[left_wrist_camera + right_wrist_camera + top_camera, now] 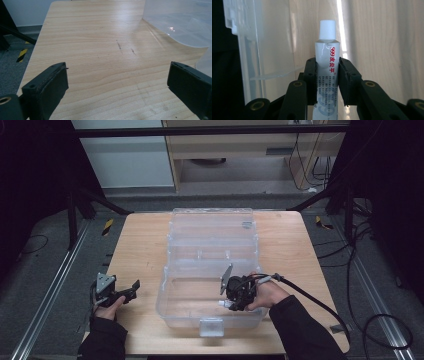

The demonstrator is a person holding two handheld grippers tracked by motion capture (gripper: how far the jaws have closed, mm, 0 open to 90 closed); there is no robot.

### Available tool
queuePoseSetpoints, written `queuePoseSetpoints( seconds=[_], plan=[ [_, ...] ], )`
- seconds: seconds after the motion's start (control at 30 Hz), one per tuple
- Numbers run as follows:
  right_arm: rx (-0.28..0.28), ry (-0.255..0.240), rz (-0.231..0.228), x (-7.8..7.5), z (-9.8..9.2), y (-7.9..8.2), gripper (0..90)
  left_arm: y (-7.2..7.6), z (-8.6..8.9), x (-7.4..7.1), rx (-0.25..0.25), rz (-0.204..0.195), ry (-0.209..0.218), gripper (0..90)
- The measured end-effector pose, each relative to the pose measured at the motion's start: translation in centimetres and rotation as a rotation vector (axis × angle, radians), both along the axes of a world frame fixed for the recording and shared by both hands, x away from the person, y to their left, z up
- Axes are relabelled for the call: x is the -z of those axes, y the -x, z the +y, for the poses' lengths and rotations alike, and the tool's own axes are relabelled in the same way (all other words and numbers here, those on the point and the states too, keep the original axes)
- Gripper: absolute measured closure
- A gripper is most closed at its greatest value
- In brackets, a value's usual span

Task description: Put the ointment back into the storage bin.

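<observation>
A clear plastic storage box (170,290) lies open on the wooden table, its lid (212,222) folded back behind it. My right gripper (227,305) is inside the box's front half and is shut on a small white tube (327,57) with a white cap and red lettering; its pads (310,72) press the tube from both sides, cap pointing away. The tube's tip (223,303) sticks out to the left of the gripper. My left gripper (134,289) rests left of the box, low over the table, jaws wide open with bare wood (110,65) between them.
The box's curved wall (180,25) stands just right of the left gripper. Inside the box a clear wall with a small divider (274,73) lies left of the tube. A black cable (310,297) trails right from the right gripper. Dark frame legs flank the table.
</observation>
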State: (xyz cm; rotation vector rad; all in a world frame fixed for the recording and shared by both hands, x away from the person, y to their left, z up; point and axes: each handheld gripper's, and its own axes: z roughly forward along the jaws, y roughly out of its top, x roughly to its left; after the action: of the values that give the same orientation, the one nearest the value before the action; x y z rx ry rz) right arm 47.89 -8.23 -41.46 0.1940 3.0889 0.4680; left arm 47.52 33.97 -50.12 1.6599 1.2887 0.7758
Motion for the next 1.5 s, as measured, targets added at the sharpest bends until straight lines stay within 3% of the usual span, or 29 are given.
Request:
queuePoseSetpoints(
  seconds=[0.67,1.07,1.5],
  plan=[
    [-0.055,0.062,0.029,2.9,0.8,-0.5,69.7,0.0,0.0,0.0,0.000,0.000,0.000,2.7],
    [-0.046,0.099,0.046,3.1,1.1,-0.4,69.2,0.0,0.0,0.0,0.001,0.000,-0.001,2.7],
    [-0.042,0.101,0.043,3.0,1.0,-0.3,68.2,0.0,0.0,0.0,0.000,-0.001,-0.002,2.7]
  ],
)
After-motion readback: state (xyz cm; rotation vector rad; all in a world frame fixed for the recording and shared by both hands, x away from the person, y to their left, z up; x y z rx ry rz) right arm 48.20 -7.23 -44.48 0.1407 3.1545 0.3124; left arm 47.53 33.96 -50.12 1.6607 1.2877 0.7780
